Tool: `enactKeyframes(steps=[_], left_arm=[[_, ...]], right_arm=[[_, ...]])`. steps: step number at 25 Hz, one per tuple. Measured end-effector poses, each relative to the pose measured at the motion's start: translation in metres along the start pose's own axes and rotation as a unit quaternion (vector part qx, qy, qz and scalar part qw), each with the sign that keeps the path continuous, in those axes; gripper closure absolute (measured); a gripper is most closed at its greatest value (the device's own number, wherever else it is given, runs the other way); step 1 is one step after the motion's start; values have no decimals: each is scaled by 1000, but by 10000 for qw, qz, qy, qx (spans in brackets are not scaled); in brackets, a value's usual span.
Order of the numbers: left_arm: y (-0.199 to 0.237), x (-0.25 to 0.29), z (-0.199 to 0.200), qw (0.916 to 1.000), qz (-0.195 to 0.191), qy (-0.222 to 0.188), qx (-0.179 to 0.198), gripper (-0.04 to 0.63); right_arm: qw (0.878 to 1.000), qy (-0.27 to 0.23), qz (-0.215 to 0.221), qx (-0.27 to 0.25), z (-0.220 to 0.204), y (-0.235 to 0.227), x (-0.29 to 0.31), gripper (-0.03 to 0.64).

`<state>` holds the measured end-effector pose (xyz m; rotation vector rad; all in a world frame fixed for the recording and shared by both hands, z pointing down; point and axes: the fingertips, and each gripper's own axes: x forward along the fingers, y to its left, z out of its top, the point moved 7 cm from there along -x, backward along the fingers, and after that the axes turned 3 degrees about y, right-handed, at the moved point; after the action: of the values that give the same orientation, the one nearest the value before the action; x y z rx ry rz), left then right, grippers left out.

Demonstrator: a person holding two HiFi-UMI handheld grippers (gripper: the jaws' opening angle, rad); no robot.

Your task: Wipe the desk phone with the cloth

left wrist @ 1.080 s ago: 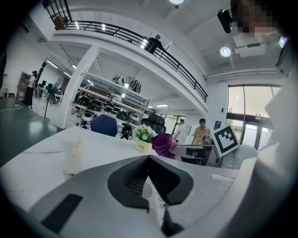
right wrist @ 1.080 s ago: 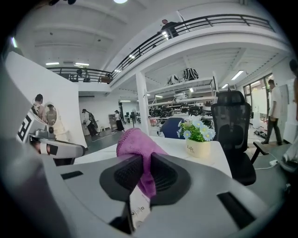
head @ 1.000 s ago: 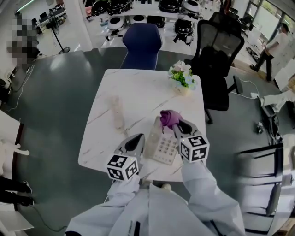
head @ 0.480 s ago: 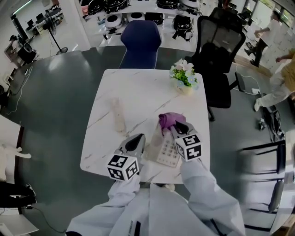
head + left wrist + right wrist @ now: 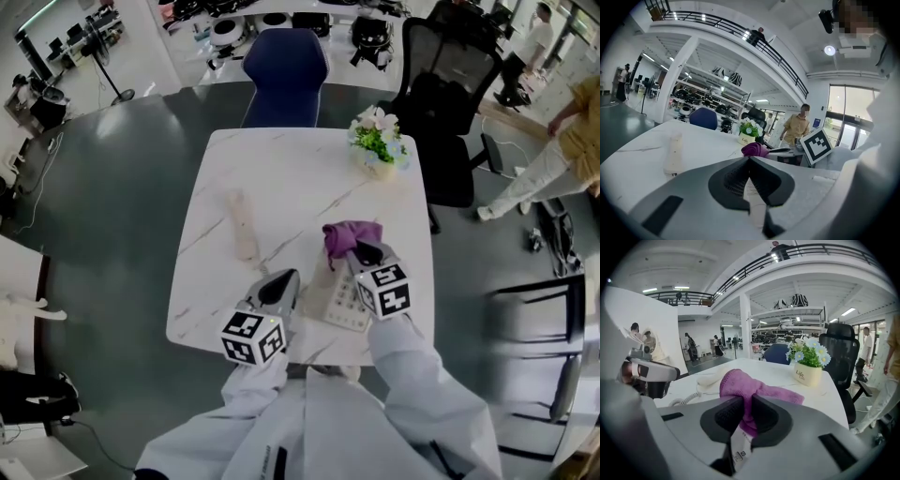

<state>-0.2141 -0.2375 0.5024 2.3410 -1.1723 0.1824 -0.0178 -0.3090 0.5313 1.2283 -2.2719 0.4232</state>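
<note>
The cream desk phone (image 5: 339, 298) lies near the front edge of the white marble table (image 5: 281, 178), keypad up. My right gripper (image 5: 362, 253) is shut on a purple cloth (image 5: 350, 236), which rests at the phone's far end. In the right gripper view the cloth (image 5: 740, 383) is bunched between the jaws of that gripper (image 5: 745, 405), and a coiled cord (image 5: 686, 399) lies to the left. My left gripper (image 5: 281, 281) hovers just left of the phone, shut and holding nothing; the left gripper view shows its jaws (image 5: 750, 159) together.
A cream bottle-like object (image 5: 242, 225) lies on the table's left half. A pot of flowers (image 5: 378, 150) stands at the far right corner. A blue chair (image 5: 281, 70) and a black office chair (image 5: 450, 112) stand behind the table. A person (image 5: 553, 159) walks at the right.
The cloth has spread a little to the right on the phone's far end, the right gripper shifting slightly with it. The left gripper has stayed beside the phone.
</note>
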Motion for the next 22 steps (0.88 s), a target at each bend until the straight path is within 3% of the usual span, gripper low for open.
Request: enactKeyframes(steps=[22], left_arm=[[-21,-18,-24,9998,62,145,-108,597]], right_arm=[[9981,430,422,144,-17,22,-12,583]])
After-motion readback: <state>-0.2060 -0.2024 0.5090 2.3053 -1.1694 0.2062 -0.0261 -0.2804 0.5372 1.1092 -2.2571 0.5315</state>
